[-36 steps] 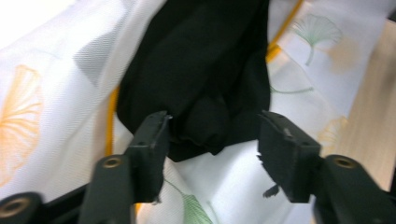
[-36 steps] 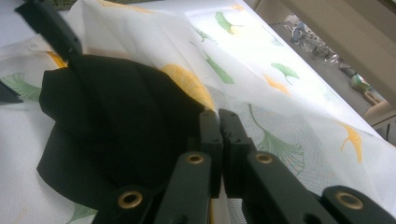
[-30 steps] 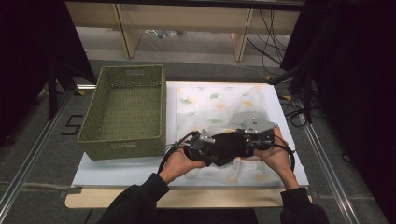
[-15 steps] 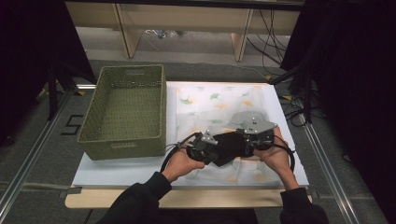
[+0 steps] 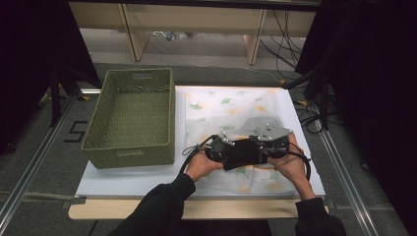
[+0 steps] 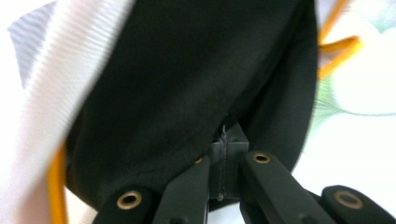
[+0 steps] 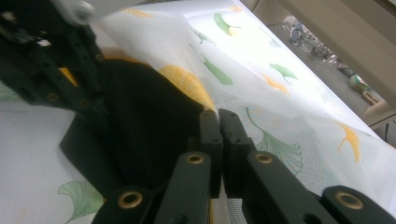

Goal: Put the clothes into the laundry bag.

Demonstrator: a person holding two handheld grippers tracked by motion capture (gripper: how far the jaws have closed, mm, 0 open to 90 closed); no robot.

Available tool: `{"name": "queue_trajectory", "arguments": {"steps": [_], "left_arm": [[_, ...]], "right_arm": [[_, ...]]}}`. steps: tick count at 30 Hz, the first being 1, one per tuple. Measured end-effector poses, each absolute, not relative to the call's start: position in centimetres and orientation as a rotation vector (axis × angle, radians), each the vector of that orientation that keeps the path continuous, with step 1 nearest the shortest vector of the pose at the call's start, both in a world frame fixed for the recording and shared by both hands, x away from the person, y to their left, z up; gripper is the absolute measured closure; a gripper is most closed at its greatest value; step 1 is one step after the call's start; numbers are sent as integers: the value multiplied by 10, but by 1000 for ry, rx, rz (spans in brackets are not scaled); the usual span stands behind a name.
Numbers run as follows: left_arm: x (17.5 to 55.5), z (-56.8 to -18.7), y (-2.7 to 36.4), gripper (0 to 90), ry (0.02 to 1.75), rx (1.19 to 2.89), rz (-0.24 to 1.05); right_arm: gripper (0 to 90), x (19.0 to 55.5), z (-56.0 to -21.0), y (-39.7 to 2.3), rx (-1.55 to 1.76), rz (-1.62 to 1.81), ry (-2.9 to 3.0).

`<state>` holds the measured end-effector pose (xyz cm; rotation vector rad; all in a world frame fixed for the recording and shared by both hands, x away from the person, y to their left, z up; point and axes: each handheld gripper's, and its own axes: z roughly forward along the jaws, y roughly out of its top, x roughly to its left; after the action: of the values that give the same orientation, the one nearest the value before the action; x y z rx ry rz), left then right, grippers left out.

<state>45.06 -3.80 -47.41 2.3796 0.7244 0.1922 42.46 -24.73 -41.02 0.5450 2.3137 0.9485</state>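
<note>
A black cloth (image 5: 244, 150) hangs bunched between my two grippers, low over a white cloth printed with ginkgo leaves (image 5: 231, 108). My left gripper (image 5: 230, 154) comes in from the left. In its own view the jaws (image 6: 225, 140) are shut, with the black cloth (image 6: 187, 79) pinched at their tips. My right gripper (image 5: 261, 151), topped by a grey plate, comes in from the right. Its jaws (image 7: 218, 119) are pressed together at the edge of the black cloth (image 7: 144, 126), above the leaf-print cloth (image 7: 280, 93).
An olive woven basket (image 5: 129, 115) stands left of the cloths on a white board (image 5: 123, 179). The board's near edge lies just ahead of the person's forearms. Cables and shelf legs stand beyond the table's far side.
The left hand has shifted a little to the right, toward the right gripper, and slightly lower. The right hand has kept still.
</note>
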Motion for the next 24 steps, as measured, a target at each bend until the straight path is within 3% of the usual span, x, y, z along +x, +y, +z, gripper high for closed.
{"name": "queue_trajectory", "arguments": {"steps": [13, 24], "left_arm": [[481, -475, -41, 894, 893, 2270, 286], [448, -456, -5, 678, 815, 2324, 224]], "right_arm": [[900, 424, -412, -246, 565, 946, 2328], [900, 423, -414, -246, 566, 937, 2339]]}}
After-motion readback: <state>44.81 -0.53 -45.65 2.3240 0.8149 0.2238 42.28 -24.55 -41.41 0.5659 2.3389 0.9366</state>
